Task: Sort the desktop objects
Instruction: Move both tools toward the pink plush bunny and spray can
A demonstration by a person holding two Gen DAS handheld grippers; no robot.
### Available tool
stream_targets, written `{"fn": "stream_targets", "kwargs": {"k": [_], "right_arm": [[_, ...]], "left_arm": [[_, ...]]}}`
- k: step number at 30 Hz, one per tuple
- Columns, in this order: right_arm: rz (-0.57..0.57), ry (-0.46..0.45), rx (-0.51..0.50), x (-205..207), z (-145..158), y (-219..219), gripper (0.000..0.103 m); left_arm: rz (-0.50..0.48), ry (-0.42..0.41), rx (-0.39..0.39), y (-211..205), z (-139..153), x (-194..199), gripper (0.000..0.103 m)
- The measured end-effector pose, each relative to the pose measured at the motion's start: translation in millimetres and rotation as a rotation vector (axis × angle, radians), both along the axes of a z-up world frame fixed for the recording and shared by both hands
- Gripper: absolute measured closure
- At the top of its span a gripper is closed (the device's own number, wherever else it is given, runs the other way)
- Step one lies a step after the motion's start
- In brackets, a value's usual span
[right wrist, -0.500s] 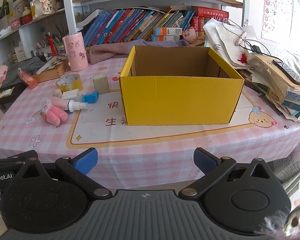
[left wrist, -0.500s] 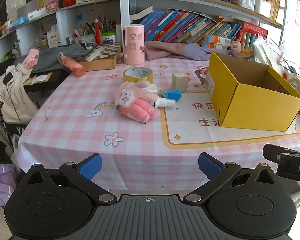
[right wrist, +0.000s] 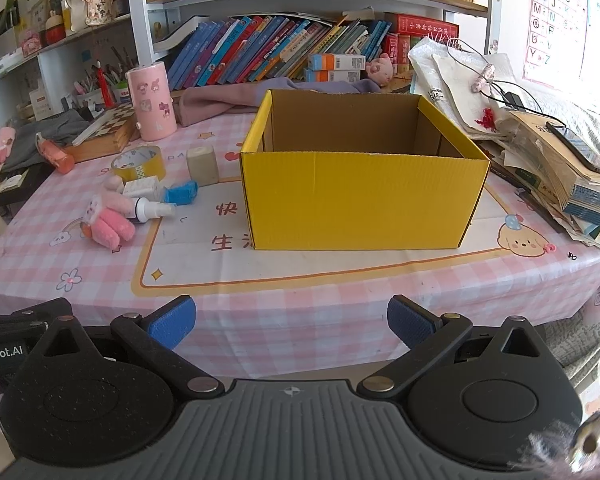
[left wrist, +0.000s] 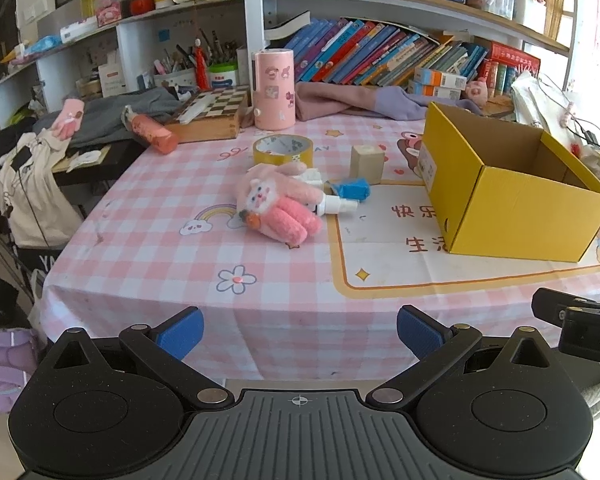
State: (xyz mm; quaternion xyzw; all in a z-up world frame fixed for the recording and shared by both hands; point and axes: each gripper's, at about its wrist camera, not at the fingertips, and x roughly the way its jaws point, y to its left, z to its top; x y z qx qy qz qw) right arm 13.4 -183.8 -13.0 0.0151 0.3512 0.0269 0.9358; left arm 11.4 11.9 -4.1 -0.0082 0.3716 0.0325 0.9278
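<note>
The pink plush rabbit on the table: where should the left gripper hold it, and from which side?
Grip the pink plush rabbit across its soft body, coming from above. It lies flat, and the spray bottle touches its right side, so a low approach there is crowded. The left gripper is open.

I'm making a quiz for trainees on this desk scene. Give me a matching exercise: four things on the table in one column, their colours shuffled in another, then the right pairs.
Things:
1. cardboard box
2. plush rabbit
3. tape roll
4. crumpled wrapper

Colours:
A. blue
B. pink
C. yellow outside, brown inside
D. yellowish ring with a pale inner face

Pairs: 1-C, 2-B, 3-D, 4-A
</note>
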Motion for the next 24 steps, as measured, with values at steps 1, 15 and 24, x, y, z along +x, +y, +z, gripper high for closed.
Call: {"fn": "stream_targets", "kwargs": {"k": [1,15,24], "right_arm": [[0.000,-0.001,0.000,-0.4,-0.2,0.7,0.000],[0.016,0.008,0.027,-2.0,0.4,0.1,0.000],[0.048,0.012,0.029,-3.9,1.0,4.9,0.000]], "left_arm": [[0.000,0.003,-0.004,0.5,-0.6,0.1,0.000],[-0.029,-0.007,0.002,-0.7,1.0,-4.9,0.000],[-0.023,-0.009,0.003,0.9,1.3,-5.8,0.000]]}}
